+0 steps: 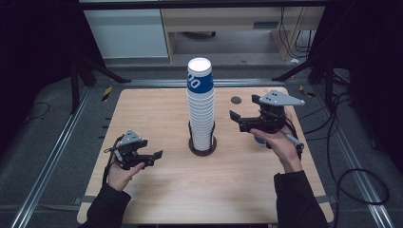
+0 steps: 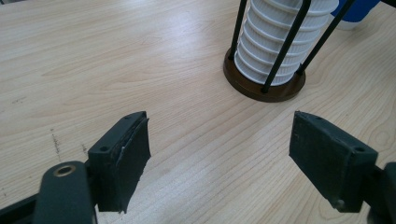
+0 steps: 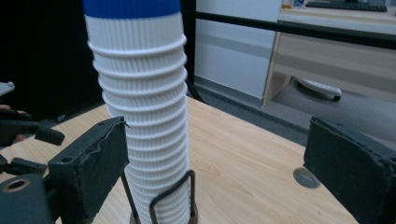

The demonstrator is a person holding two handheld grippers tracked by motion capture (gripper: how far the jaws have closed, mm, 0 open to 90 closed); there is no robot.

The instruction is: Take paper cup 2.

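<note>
Cup stack between open claws — holder beneath

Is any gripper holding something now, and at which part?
Nothing is held. The left gripper and right gripper are both open, apart from the cup stack.

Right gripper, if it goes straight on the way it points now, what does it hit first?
Probably the stack of paper cups, which stands ahead of the open right gripper; depth is unclear.
</note>
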